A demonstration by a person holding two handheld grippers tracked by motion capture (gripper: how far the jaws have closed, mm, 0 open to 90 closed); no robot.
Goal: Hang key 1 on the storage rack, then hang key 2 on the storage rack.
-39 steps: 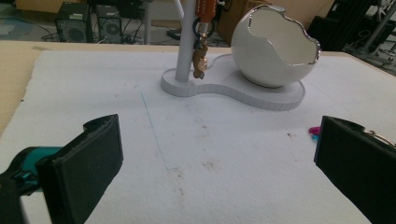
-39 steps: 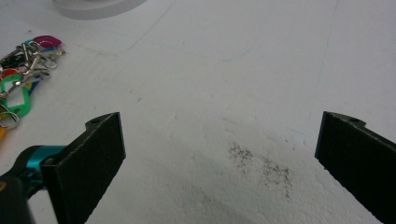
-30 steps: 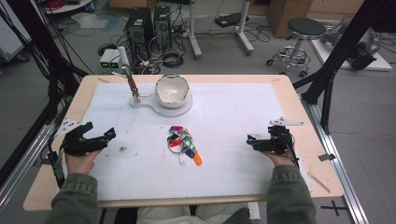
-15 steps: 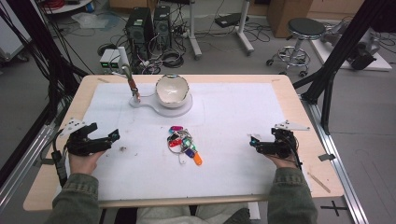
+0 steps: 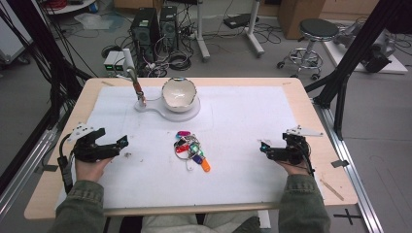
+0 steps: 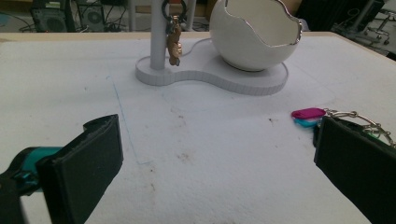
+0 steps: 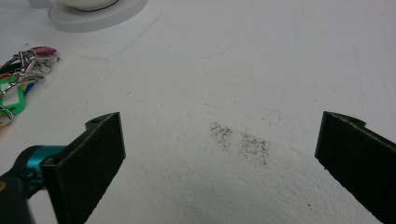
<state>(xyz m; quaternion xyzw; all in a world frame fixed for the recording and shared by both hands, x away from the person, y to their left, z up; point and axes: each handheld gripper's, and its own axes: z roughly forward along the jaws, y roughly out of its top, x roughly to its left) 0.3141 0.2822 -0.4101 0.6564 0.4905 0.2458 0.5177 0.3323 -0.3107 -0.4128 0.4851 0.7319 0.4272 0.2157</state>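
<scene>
Centrally on the white foam mat (image 5: pixel 243 126) lies a bunch of coloured key tags (image 5: pixel 191 149) on metal rings, with pink, green, blue and orange pieces visible; it sits loose on the mat, touched by neither gripper. Left gripper (image 5: pixel 114 144) rests low at the left side of the mat, held in the person's left hand (image 5: pixel 90 167), jaws spread wide with nothing between them; in the left gripper view the pink and teal tags (image 6: pixel 308 115) sit just beside its right-hand jaw, apart from the pad. Right gripper (image 5: pixel 266 149) rests at the right side, well apart from the tags, jaws likewise wide and empty; the right gripper view shows bare mat between them with a patch of dark specks (image 7: pixel 240 139), and the key bunch (image 7: pixel 18 81) off to the left. At the far side of the mat stands a white base (image 5: pixel 167 109) carrying an egg-shaped bowl (image 5: pixel 179 94) with a jagged rim and a slim post (image 5: pixel 133 73). A small brown charm (image 6: pixel 174 39) hangs from a ring on that post. Both forearms wear olive sleeves (image 5: pixel 301 204).
</scene>
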